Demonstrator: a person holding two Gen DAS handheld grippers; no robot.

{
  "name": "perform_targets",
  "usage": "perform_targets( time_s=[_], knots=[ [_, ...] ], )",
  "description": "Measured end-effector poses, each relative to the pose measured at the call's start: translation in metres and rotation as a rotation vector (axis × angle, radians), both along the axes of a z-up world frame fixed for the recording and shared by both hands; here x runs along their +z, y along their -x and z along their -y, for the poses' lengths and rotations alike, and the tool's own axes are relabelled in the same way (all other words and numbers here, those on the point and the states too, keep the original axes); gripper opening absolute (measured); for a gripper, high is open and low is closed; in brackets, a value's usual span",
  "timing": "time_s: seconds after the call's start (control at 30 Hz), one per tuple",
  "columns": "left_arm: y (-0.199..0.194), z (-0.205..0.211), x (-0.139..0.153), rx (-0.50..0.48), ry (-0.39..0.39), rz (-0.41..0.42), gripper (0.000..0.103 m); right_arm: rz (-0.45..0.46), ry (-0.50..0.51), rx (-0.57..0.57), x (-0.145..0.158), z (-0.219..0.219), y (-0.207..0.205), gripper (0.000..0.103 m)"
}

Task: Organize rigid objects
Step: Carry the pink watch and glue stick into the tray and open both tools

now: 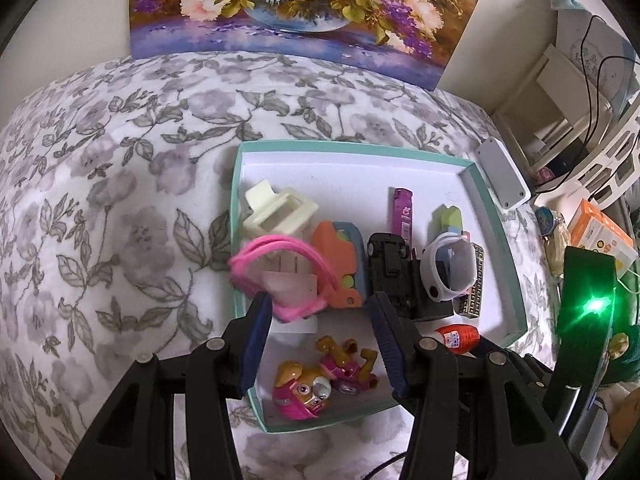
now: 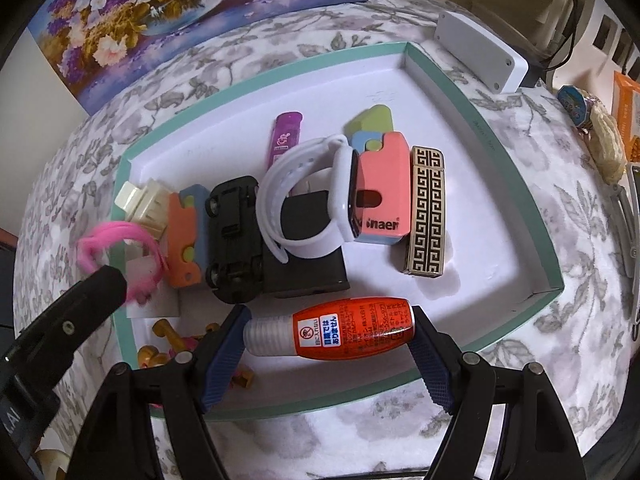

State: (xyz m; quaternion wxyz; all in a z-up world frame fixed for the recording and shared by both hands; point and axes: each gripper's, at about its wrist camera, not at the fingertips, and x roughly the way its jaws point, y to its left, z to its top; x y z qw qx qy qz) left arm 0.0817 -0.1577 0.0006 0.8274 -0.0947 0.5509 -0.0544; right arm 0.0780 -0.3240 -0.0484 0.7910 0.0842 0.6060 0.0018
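A teal-rimmed white tray (image 1: 492, 216) (image 2: 480, 92) lies on the bed. In it are a cream hair clip (image 1: 276, 212), an orange-and-blue toy (image 1: 340, 268), a black toy car (image 1: 390, 264), a white watch (image 2: 304, 200), a purple lighter (image 1: 402, 212), a patterned lighter (image 2: 428, 208) and a pink toy figure (image 1: 320, 380). My left gripper (image 1: 320, 320) is shut on a pink-trimmed clear piece (image 1: 280, 276), which hangs over the tray's left rim. My right gripper (image 2: 328, 332) is shut lengthwise on an orange bottle (image 2: 352, 332) with a white cap, low over the tray's near side.
The floral bed cover (image 1: 120, 200) surrounds the tray. A flower painting (image 1: 300, 12) leans at the back. A white device (image 1: 504, 176) lies past the tray's right corner. An orange box (image 1: 600, 236) and snack packets crowd the right edge.
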Motion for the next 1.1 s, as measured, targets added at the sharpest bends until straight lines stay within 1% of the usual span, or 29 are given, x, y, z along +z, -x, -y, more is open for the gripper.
perform_targets(
  time_s=[0.23, 0.27, 0.3, 0.43, 0.5, 0.57, 0.7, 0.73, 0.8, 0.93, 1.0, 1.1],
  knots=[
    [0.000, -0.007, 0.002, 0.021, -0.012, -0.001, 0.054, -0.006, -0.005, 0.002, -0.001, 0.000, 0.001, 0.080],
    [0.000, -0.009, 0.002, 0.028, -0.019, -0.002, 0.057, -0.007, -0.001, 0.003, -0.002, -0.001, 0.000, 0.081],
    [0.000, -0.010, 0.003, 0.034, -0.027, -0.002, 0.063, -0.009, 0.001, 0.004, -0.003, -0.002, -0.001, 0.081],
    [0.000, -0.016, 0.005, 0.062, -0.067, 0.008, 0.067, -0.021, 0.002, 0.004, -0.007, -0.002, -0.001, 0.081],
    [0.000, -0.018, 0.003, 0.078, -0.093, 0.000, 0.074, -0.022, -0.001, 0.003, -0.009, -0.002, -0.001, 0.081],
    [-0.001, -0.023, 0.000, 0.101, -0.116, -0.014, 0.074, -0.017, -0.004, 0.001, -0.008, -0.002, -0.002, 0.082],
    [-0.001, -0.034, -0.003, 0.146, -0.144, -0.021, 0.075, -0.015, 0.001, 0.003, -0.007, -0.002, -0.002, 0.089],
    [-0.001, -0.037, -0.003, 0.158, -0.151, -0.020, 0.077, -0.015, 0.000, 0.004, -0.007, -0.002, -0.003, 0.089],
    [-0.001, -0.042, -0.004, 0.180, -0.159, -0.019, 0.087, -0.015, 0.002, 0.008, -0.007, -0.002, -0.002, 0.090],
    [-0.001, -0.054, -0.007, 0.222, -0.165, -0.024, 0.088, -0.004, 0.013, 0.015, -0.005, -0.003, -0.003, 0.093],
    [0.000, -0.059, -0.009, 0.243, -0.172, -0.033, 0.096, 0.003, 0.016, 0.013, -0.003, -0.004, -0.003, 0.100],
    [0.004, -0.070, -0.014, 0.280, -0.195, -0.045, 0.096, 0.016, 0.020, 0.011, 0.000, -0.004, 0.000, 0.103]
  ],
)
